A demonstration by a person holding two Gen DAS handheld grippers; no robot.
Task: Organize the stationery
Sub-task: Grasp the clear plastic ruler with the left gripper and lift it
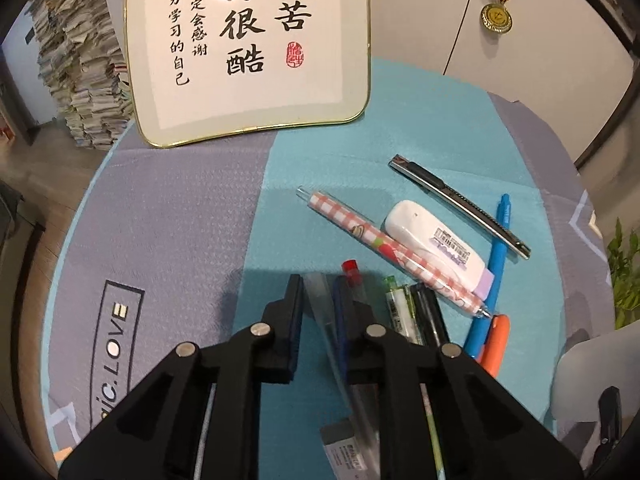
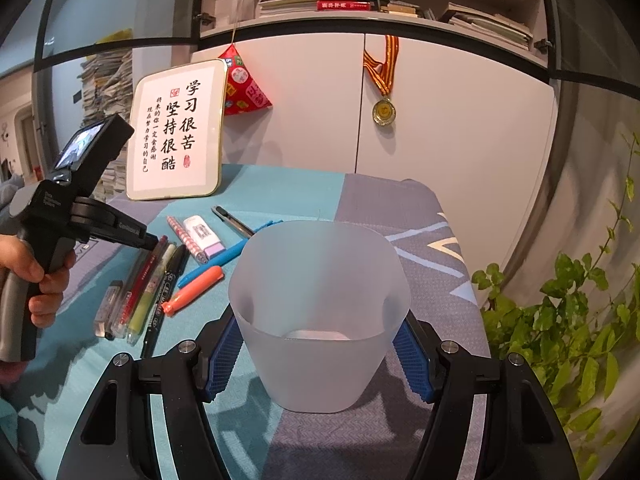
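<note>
Step in hand: lift one pen from the row and carry it to the cup. The left claw (image 1: 326, 292) points steeply down over the near end of the pen row on the cloth (image 1: 180, 220), its jaws drawn close together on the clear pen (image 1: 318, 300), which runs lengthwise between the pads. A blue pen (image 1: 340, 308) lies tight against the clear one on the right-finger side, and a red-capped pen (image 1: 352, 270) shows just past the right fingertip; both are likely to be dragged along. Check that only one barrel is pinched before lifting; if two come up, set them down and regrip. Lift straight up so that the neighbouring green pen (image 1: 396, 300) and black marker (image 1: 428, 312) are not swept sideways. Keep the barrel near upright on the way over so that it drops tip-first. The right claw (image 2: 320, 320) is clamped on the frosted cup (image 2: 320, 272), one blue pad on each side wall, with the cup upright on the cloth and empty as far as its wall lets one see. The cup stands well right of the pen row, with the left claw (image 2: 150, 242) at the row's far end in the right wrist view. Hold the cup steady and level while the pen goes in.
</note>
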